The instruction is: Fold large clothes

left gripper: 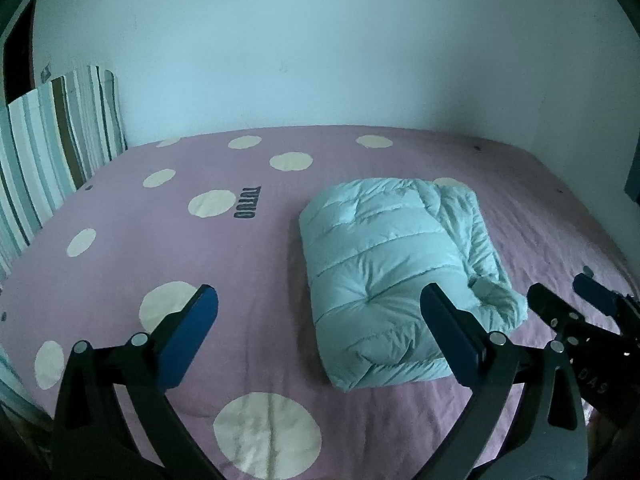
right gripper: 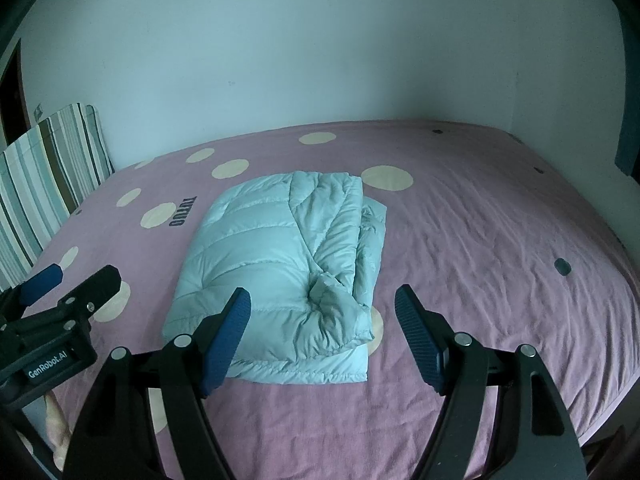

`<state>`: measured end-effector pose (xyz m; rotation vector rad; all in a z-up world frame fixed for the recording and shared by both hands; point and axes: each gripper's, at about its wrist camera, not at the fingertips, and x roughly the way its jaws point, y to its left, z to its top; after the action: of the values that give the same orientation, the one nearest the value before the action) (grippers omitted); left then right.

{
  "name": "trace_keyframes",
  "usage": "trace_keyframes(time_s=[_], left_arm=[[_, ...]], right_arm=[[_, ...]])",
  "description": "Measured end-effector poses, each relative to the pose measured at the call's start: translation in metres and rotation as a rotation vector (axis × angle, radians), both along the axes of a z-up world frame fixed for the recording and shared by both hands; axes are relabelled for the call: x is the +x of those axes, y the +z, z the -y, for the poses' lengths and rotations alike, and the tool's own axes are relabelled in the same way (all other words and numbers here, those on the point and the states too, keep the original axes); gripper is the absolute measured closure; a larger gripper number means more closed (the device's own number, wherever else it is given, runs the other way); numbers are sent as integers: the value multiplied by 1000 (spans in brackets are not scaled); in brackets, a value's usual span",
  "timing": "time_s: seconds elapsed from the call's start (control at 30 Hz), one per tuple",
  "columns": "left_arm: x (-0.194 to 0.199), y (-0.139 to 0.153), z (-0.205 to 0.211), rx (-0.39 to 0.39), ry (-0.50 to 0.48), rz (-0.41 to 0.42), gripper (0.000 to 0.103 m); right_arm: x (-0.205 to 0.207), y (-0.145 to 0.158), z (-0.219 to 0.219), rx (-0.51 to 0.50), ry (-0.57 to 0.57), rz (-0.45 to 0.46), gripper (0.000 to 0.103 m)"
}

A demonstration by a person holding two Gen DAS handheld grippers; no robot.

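Observation:
A pale blue puffer jacket (left gripper: pixel 384 272) lies folded into a thick rectangle on the pink bed sheet (left gripper: pixel 160 256); it also shows in the right wrist view (right gripper: pixel 276 276), with its layered edges and a loose cuff on the right side. My left gripper (left gripper: pixel 320 308) is open and empty, held above the sheet just near of the jacket's left side. My right gripper (right gripper: pixel 324 312) is open and empty, above the jacket's near right corner. Each gripper shows at the edge of the other's view: the right one (left gripper: pixel 560 300), the left one (right gripper: pixel 76 280).
The sheet has cream dots and dark "TUTUO" lettering (left gripper: pixel 247 202). A striped cushion (left gripper: pixel 52 140) leans against the white wall (left gripper: pixel 320 40) at the bed's far left. The bed's right edge (right gripper: pixel 624 280) drops off to a dark floor.

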<state>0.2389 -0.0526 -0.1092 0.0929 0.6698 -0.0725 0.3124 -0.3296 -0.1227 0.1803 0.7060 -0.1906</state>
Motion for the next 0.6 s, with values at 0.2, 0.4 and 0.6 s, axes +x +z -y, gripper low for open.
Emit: trace_keyframes(time_s=[0.2, 0.4, 0.6], left_arm=[[-3, 1, 1, -5, 0, 6, 2], [-3, 1, -1, -28, -23, -12, 2], [-1, -3, -4, -47, -16, -27, 2]], right_arm=[[-1, 0, -1, -1, -2, 0, 29], [-1, 0, 0, -2, 1, -3, 29], [0, -1, 3, -2, 7, -12, 29]])
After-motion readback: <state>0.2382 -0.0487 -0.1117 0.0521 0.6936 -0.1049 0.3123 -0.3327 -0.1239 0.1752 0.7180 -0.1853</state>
